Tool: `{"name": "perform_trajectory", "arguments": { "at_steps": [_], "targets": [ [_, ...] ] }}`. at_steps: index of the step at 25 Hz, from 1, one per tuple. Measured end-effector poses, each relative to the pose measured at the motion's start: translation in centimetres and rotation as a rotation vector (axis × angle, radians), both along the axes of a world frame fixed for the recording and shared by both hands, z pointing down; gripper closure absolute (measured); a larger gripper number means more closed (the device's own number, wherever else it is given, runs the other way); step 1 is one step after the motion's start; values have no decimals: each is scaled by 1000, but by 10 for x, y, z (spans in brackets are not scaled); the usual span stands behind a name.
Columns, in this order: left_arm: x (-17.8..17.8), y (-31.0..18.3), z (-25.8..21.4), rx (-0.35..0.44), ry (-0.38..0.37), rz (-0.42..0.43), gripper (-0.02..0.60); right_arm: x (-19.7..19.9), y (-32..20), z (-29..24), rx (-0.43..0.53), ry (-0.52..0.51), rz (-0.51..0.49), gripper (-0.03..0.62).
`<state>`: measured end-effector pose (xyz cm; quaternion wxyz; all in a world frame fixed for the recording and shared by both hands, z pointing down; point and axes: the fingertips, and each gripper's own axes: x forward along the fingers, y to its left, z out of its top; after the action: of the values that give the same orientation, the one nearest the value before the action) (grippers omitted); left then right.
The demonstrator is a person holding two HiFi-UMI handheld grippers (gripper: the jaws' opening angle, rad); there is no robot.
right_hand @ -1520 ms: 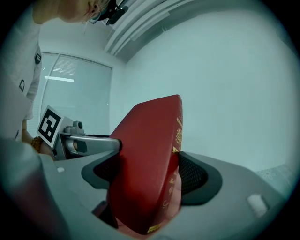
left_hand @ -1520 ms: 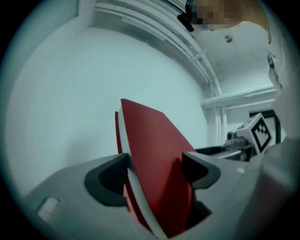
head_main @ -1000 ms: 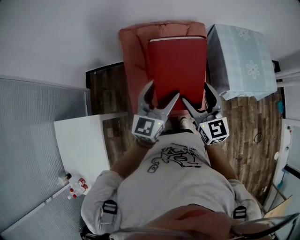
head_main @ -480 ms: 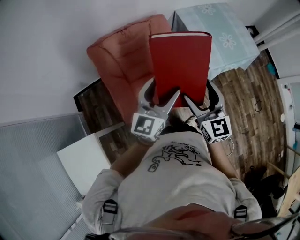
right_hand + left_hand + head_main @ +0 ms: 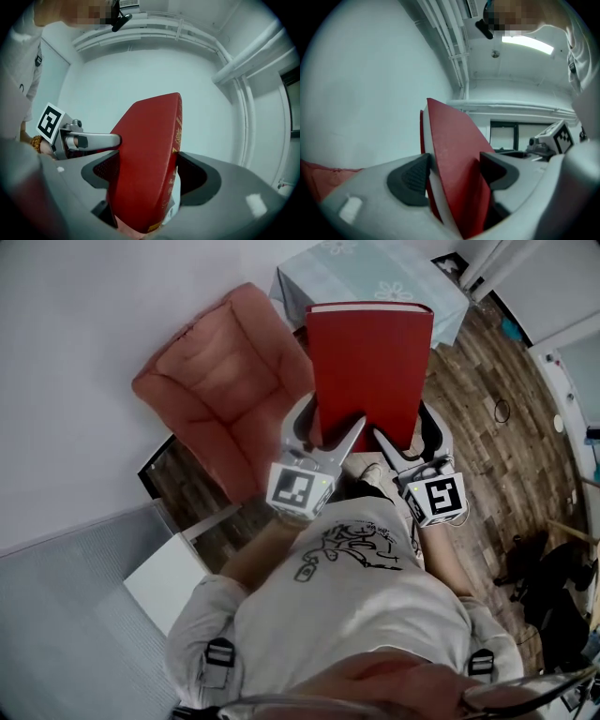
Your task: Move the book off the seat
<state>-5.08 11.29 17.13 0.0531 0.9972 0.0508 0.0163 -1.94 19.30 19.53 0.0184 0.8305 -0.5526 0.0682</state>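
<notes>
The book (image 5: 370, 371) has a plain deep red cover, white page edges and gold lettering down its spine. The armchair (image 5: 220, 390) is a plain salmon pink all over. The cloth (image 5: 375, 273) on the tabletop is pale blue-green with a faint check and white flowers. The floor (image 5: 487, 427) is dark brown wood-grain planks. The wall (image 5: 94, 334) is plain white. The person's shirt (image 5: 356, 606) is light grey with a black line drawing.

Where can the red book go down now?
The table ahead looks bare, and so does the armchair seat at left. The floor right of the book is open; dark clutter crowds its lower right.
</notes>
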Motion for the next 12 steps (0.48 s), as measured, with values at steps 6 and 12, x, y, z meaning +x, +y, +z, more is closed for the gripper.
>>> {"name": "perform_trajectory", "arguments": {
  "at_steps": [6, 12],
  "targets": [
    [48, 64, 4, 6, -2, 84, 252, 43, 66, 0, 12, 14, 89, 213],
    [87, 123, 10, 22, -9, 169, 252, 76, 127, 6, 20, 18, 172, 214]
  ]
}}
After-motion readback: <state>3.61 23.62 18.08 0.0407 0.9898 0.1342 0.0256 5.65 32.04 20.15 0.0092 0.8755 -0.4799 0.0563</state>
